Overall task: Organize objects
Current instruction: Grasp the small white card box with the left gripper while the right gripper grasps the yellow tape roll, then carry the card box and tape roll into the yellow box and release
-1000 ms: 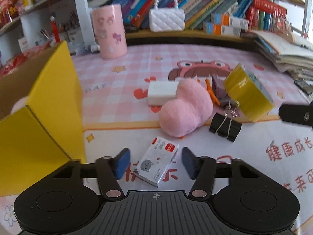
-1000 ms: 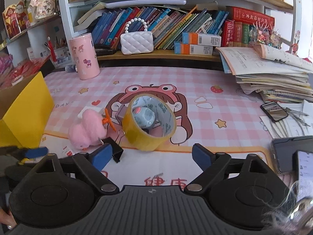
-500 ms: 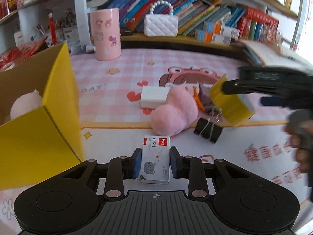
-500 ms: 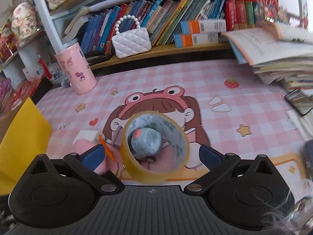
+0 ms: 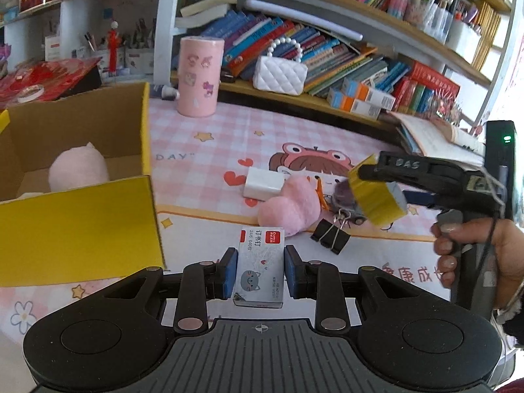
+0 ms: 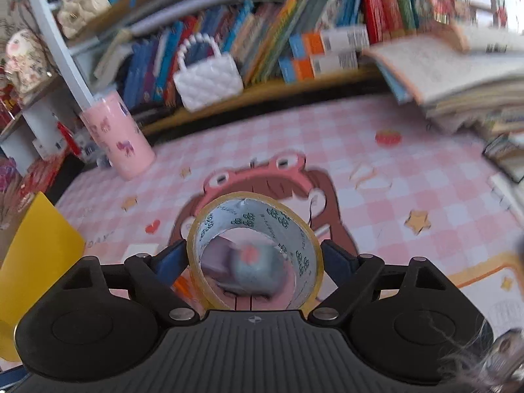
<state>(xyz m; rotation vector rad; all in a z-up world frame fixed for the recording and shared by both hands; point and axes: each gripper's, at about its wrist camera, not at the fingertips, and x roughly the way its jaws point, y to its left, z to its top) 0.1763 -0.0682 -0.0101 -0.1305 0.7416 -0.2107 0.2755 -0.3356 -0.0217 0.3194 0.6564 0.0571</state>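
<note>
Staple box (image 5: 259, 266) clamped in left gripper (image 5: 260, 271), lifted above pink checkered mat (image 5: 229, 144) beside yellow box (image 5: 78, 222). Right gripper (image 6: 254, 260) clamps tape roll (image 6: 255, 249) above mat center. Bookshelf (image 5: 327, 55) along far edge.

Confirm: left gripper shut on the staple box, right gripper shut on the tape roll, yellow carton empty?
Not quite: the carton is not empty. The left wrist view shows a pink plush lying inside it. The rest holds: left gripper shut on the staple box, right gripper shut on the tape roll.
</note>
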